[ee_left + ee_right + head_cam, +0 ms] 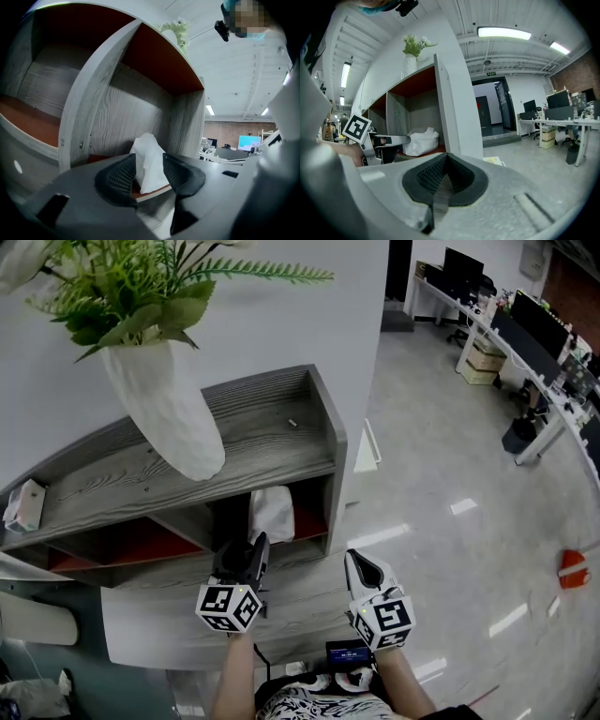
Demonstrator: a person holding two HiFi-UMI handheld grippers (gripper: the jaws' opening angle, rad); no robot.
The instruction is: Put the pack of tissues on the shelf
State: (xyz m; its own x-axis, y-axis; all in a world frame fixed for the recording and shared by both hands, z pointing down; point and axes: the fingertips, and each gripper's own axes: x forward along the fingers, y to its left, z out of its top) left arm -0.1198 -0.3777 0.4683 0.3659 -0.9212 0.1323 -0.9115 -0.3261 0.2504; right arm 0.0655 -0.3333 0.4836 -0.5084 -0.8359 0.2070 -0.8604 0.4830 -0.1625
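Releasing: your left claw (149, 162) gapes around the pack of tissues (148, 146), apparently settled in the shelf (93, 117); right claw (444, 171) closed. Back out next.

Dark-grey left tool (255, 545), pale-grey right tool (354, 563), black ribbed pads (121, 176), black-and-white marker cubes (230, 607)

The left gripper (149, 159) has its jaws standing apart. The pack of tissues (150, 168), white and crumpled at its top, sits between the jaws and slightly ahead of them. It rests on the red-brown floor (157, 190) of the shelf (136, 112), and neither jaw is seen pressing on it. Grey wood-grain backing lies straight ahead of the jaws. A grey divider (84, 117) rises left of the jaws, with a second compartment (37, 89) beyond it. Right of the jaws is the side panel (186, 126), and past it a lit screen (248, 141) far off.
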